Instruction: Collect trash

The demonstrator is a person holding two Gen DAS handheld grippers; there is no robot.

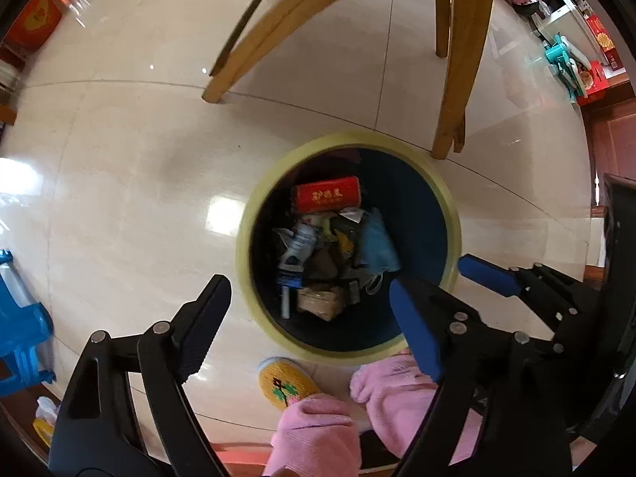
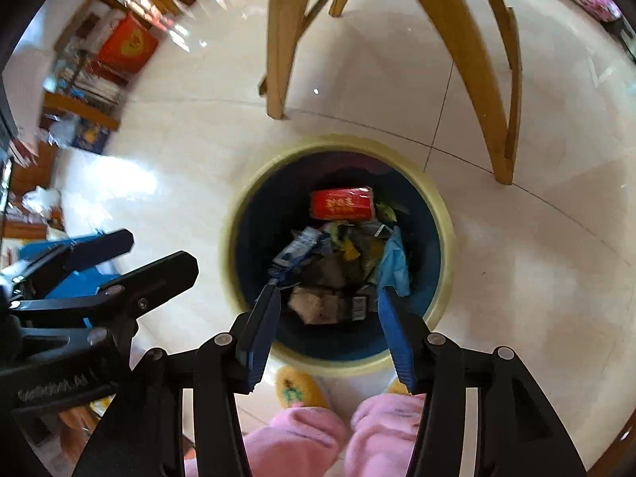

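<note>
A round trash bin with a pale yellow rim (image 1: pixel 243 246) (image 2: pixel 230 238) and dark blue inside stands on the tiled floor below both grippers. In it lie a red pack (image 1: pixel 328 194) (image 2: pixel 342 202), a blue face mask (image 1: pixel 377 246) (image 2: pixel 393 262), a brown cardboard piece (image 1: pixel 320 302) (image 2: pixel 314 306) and other wrappers. My left gripper (image 1: pixel 310 284) (image 2: pixel 159 250) points down over the bin's near edge, jaws wide open and empty. My right gripper (image 2: pixel 328 292) hangs over the bin's near side, open with nothing between its blue pads (image 2: pixel 260 330). One of its blue fingers (image 1: pixel 489 274) shows in the left wrist view.
Curved wooden furniture legs (image 1: pixel 453 79) (image 2: pixel 278 39) stand just beyond the bin. A person's pink-clad legs (image 1: pixel 318 429) (image 2: pixel 294 437) and yellow slippers (image 1: pixel 286 381) (image 2: pixel 296 389) are at its near side. A blue plastic stool (image 1: pixel 24 330) is left; cluttered shelves (image 2: pixel 99 71) line the walls.
</note>
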